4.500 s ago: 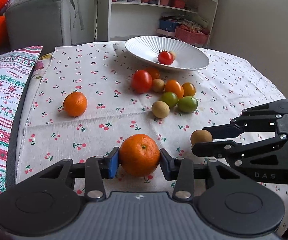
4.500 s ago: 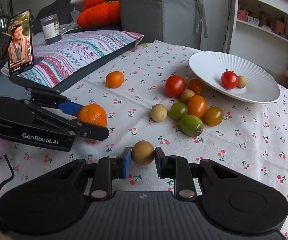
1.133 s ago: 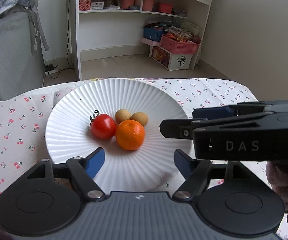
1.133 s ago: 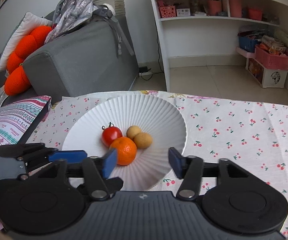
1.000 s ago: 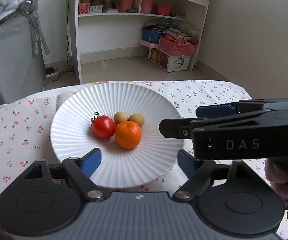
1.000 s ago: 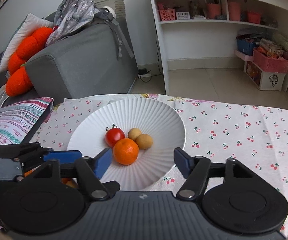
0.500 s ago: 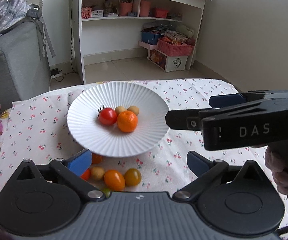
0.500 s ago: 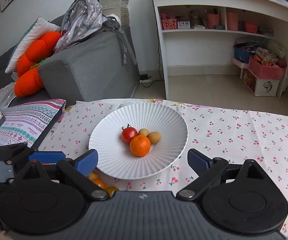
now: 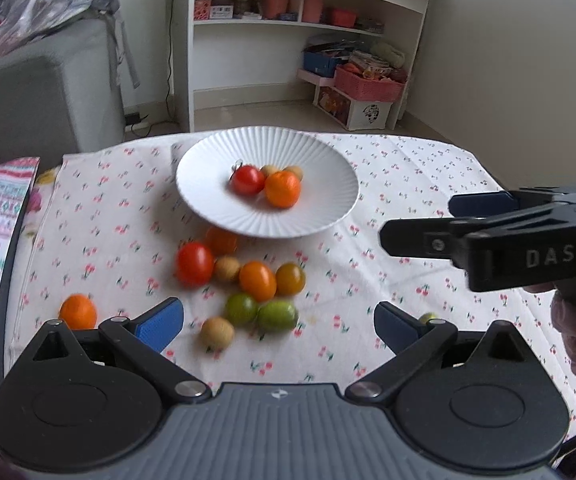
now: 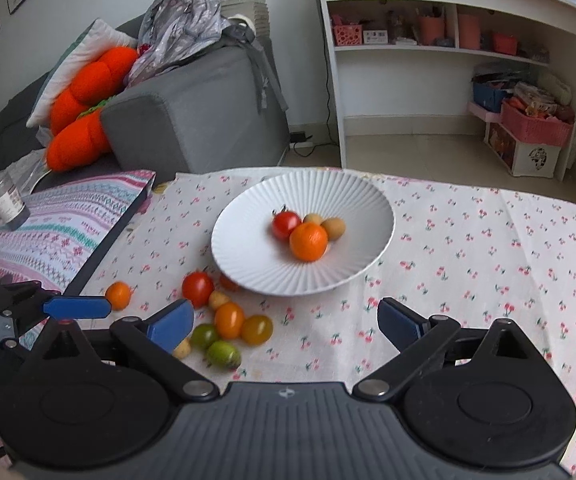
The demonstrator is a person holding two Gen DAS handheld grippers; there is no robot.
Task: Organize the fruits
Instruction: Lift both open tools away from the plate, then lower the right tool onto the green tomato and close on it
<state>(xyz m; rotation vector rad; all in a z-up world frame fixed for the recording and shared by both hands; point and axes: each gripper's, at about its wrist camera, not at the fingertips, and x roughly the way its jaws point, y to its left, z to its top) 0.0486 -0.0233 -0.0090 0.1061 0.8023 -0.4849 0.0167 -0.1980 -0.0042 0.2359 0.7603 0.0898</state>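
Only my left view catches the small green fruit (image 9: pixel 427 316); left gripper (image 9: pixel 279 322) wide open, right gripper (image 10: pixel 286 319) opening, both holding nothing.

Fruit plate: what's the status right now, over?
Left gripper open, empty. Right gripper opening, nothing between jaws. White plate holds four fruits; loose cluster waits on tablecloth. Nothing blocking.

Ahead of your tongs sits a white ribbed plate (image 10: pixel 248 264) holding an orange mandarin (image 10: pixel 308 241) and a red tomato (image 10: pixel 286 225). The tablecloth (image 10: pixel 467 264) under your tongs is white with small red cherries.
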